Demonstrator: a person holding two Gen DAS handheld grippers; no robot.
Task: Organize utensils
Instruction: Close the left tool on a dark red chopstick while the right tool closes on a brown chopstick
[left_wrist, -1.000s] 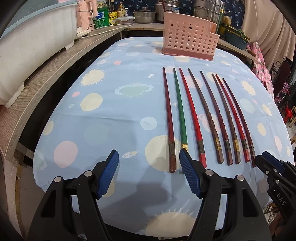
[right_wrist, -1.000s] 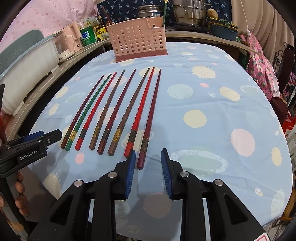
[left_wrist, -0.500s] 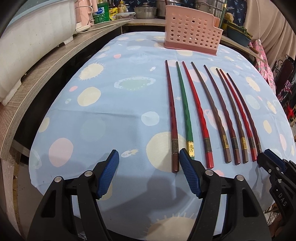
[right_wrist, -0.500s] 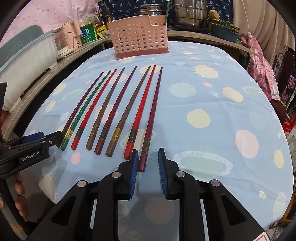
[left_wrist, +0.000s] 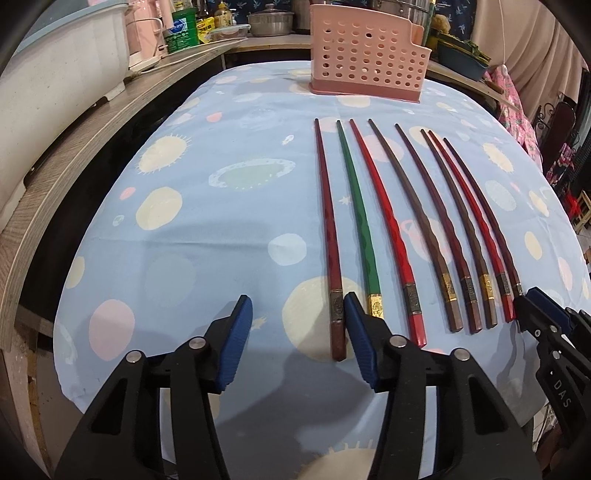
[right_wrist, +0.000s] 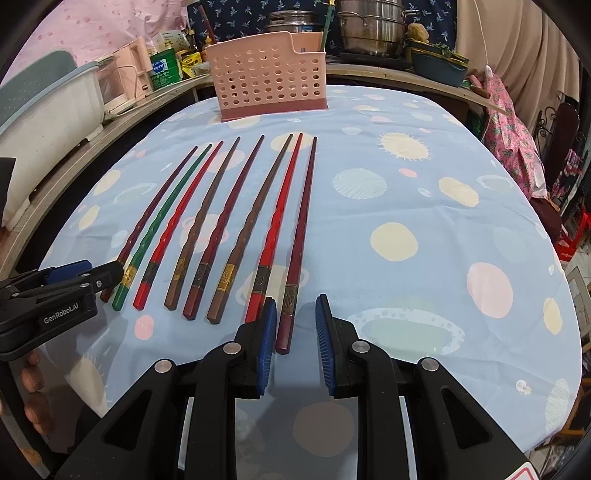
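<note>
Eight chopsticks (right_wrist: 221, 236) lie before the pink basket (right_wrist: 269, 77) — left gripper (left_wrist: 297, 317) jaws just narrowing, gripping nothing; right gripper (right_wrist: 295, 317) jaws straddle the rightmost chopstick (right_wrist: 301, 236), slightly parted.

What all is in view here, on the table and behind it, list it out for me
chopsticks: eight; dark red, green, red and brown; side by side on the tablecloth.
utensil basket: one, pink, perforated, far end of table.
tablecloth: one, light blue with pastel spots.
steel pots: several, on the counter behind.
green tin: one, on the left counter.
white tub: one, left ledge.
left gripper: fingers open and just closing around the leftmost chopstick's end.
right gripper: fingers open around the rightmost chopstick's end.
hand: partly visible, holding the left gripper.
</note>
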